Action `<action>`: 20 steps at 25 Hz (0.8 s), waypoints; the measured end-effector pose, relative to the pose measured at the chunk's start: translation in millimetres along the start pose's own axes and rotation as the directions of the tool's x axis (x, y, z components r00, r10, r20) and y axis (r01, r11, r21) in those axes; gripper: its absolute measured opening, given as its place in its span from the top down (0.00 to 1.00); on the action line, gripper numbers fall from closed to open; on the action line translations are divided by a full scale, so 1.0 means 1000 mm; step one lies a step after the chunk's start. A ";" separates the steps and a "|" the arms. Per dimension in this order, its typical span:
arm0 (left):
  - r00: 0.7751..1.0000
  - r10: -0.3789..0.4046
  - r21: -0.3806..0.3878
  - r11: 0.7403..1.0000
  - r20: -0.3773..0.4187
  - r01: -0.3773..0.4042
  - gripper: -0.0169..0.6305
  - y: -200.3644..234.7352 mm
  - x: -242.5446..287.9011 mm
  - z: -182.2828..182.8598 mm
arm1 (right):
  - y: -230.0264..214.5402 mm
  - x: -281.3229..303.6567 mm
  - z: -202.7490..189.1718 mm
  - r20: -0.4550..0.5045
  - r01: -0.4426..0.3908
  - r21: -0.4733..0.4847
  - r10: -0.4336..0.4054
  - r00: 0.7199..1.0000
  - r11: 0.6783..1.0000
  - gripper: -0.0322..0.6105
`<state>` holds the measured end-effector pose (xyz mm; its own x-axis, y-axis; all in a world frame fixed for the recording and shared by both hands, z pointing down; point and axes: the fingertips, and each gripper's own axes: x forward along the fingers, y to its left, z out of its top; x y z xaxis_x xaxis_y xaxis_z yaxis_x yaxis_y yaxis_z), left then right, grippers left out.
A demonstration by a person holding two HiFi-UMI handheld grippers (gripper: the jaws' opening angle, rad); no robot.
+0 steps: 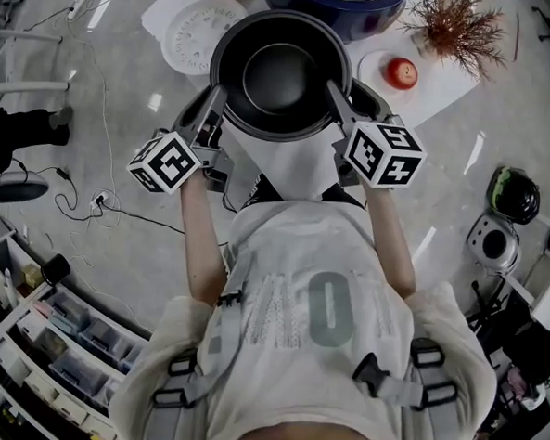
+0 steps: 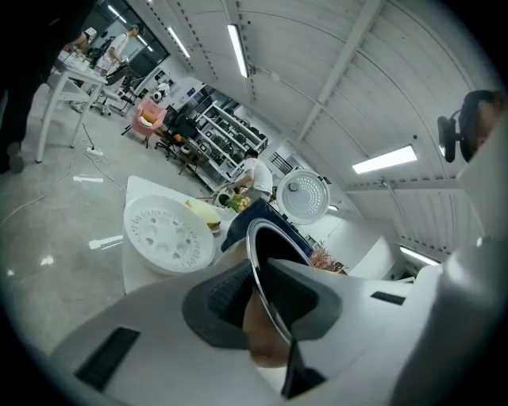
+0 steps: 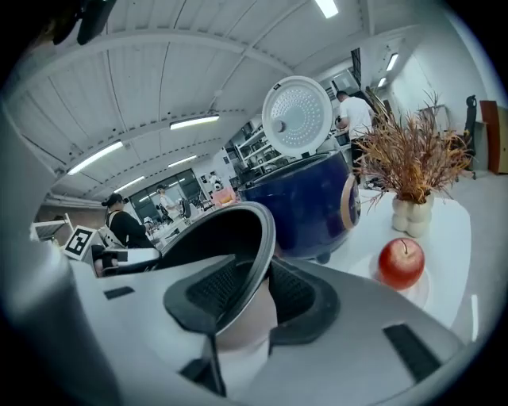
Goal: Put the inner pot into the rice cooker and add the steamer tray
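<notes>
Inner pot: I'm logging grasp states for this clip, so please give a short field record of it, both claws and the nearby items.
inner pot: empty, opening up, held at opposite sides of its rim
left claw: shut on the rim, one pad inside, one outside
right claw: shut on the rim likewise
rice cooker: dark blue, lid open, beyond the pot
steamer tray: white, left of the pot, untouched
apple: red, right of the pot
</notes>
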<state>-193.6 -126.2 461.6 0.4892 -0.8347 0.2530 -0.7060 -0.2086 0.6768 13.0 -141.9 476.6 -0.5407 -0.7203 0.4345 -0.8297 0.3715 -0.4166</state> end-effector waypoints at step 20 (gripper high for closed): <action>0.974 -0.035 0.148 0.989 0.223 0.001 0.86 -0.057 -0.040 0.101 | 0.065 -0.005 0.113 0.193 -0.124 -0.165 0.156 0.969 0.978 0.75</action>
<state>-224.7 -132.6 343.5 0.3868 -0.9196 0.0689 -0.7736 -0.2830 0.5669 -22.8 -180.6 357.0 -0.6262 -0.7531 0.2020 -0.7675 0.5497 -0.3298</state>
